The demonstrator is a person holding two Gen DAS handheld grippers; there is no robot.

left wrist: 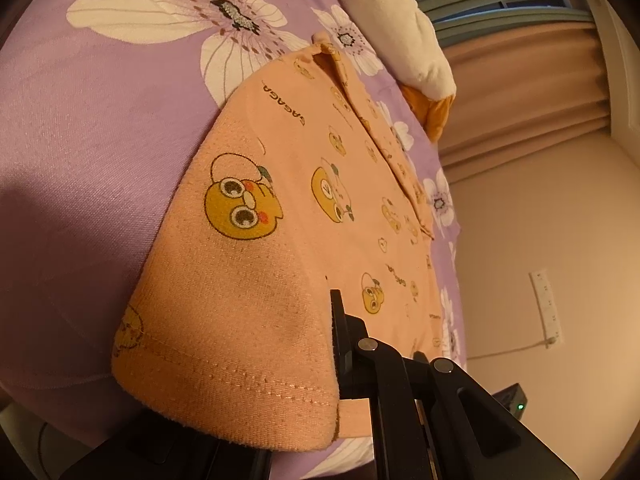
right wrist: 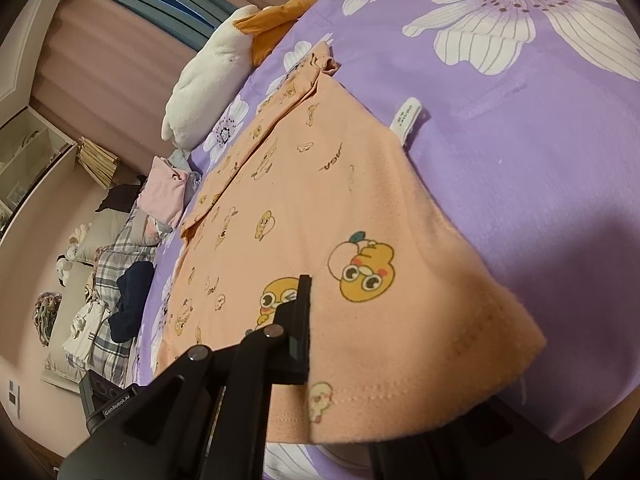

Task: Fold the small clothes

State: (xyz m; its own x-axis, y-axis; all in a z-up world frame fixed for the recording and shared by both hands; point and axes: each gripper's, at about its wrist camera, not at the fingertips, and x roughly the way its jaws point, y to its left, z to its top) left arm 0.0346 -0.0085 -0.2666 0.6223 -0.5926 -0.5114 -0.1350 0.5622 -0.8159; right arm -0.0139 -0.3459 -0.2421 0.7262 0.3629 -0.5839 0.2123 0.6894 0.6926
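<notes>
Peach cotton fills both of my views: a small cartoon-duck print shirt [left wrist: 280, 208] lies spread on the bed, over a purple bedsheet [left wrist: 100, 128] with large white flowers. My left claw [left wrist: 336, 364] is clenched on the hem at one bottom corner of the shirt; one black finger [left wrist: 340, 320] lies on top of the cloth and the hem drapes over the other, hiding it. My right claw [right wrist: 308, 344] grips the opposite bottom corner of the same shirt [right wrist: 320, 200] in the same way, with one finger [right wrist: 300, 320] on top and the fabric folded down over its partner. Between the two grips the hem is lifted a little off the sheet, while the far end of the shirt, with its collar, rests flat on the bed. A white care label [right wrist: 408, 118] sticks out from the shirt's side seam onto the purple sheet [right wrist: 520, 160].

Beyond the collar a white plush toy [right wrist: 208, 76] with an orange part lies at the edge of the bed. Past it a pile of other clothes [right wrist: 164, 196], pink on top, sits near the bed's edge. Pinkish-beige curtains [left wrist: 520, 80] hang behind.
</notes>
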